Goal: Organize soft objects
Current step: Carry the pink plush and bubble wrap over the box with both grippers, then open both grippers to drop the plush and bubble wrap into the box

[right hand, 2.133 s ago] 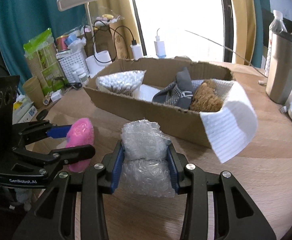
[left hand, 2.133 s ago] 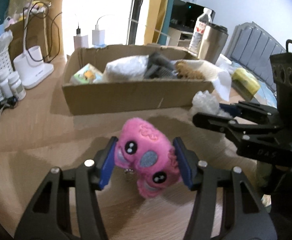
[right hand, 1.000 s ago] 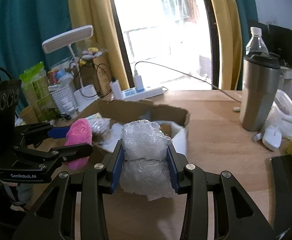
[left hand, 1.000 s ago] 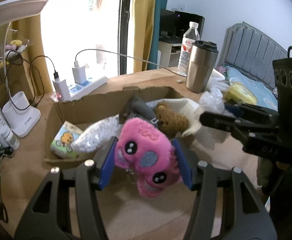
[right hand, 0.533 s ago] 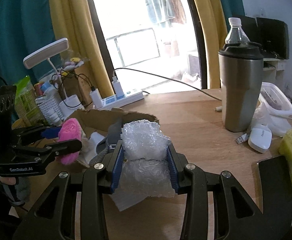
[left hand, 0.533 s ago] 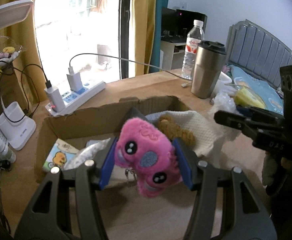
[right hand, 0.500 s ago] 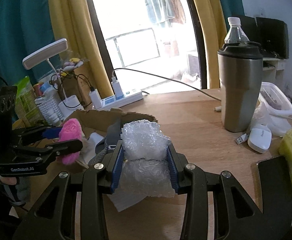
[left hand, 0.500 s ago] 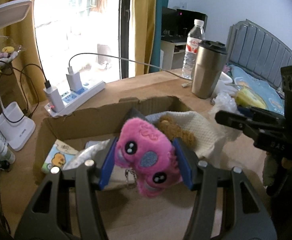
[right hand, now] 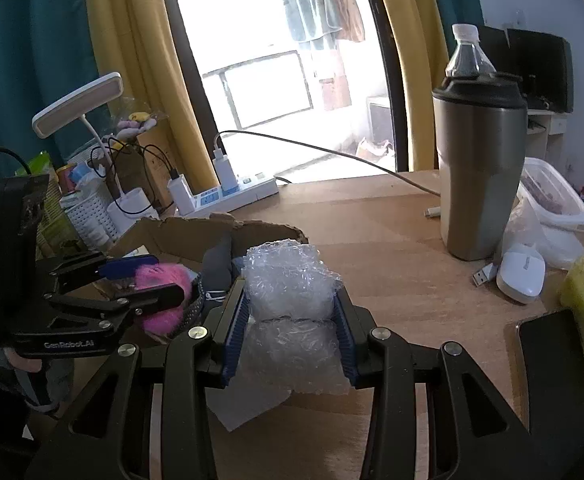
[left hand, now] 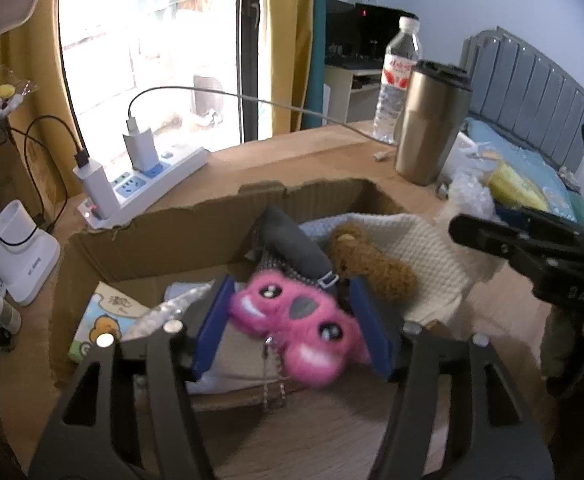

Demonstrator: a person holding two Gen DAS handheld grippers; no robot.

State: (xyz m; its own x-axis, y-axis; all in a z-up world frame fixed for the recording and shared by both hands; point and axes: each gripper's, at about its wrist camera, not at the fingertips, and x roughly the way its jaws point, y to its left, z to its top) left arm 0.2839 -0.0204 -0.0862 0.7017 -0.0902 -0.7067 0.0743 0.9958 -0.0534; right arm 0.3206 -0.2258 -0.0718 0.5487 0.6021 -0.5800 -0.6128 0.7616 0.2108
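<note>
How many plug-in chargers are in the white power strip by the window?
2. One white charger with a black cable sits at the strip's near end; another white charger with a white cable sits toward the middle of the power strip. None seems hidden.

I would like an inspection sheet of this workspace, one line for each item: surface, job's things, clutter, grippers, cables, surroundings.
Surface: wooden table.
Job's things: pink plush toy over the open cardboard box, which holds a brown teddy, a white knitted cloth and a grey fabric piece; bubble wrap wad.
Clutter: steel tumbler, water bottle, white mouse, plastic tub.
Grippers: left hand-held gripper has just been opening, toy between its pads, blurred; right hand-held gripper is shut on the bubble wrap wad.
Cables: power strip with two chargers plugged in, wires trailing.
Surroundings: bright window, yellow curtains, desk lamp.
</note>
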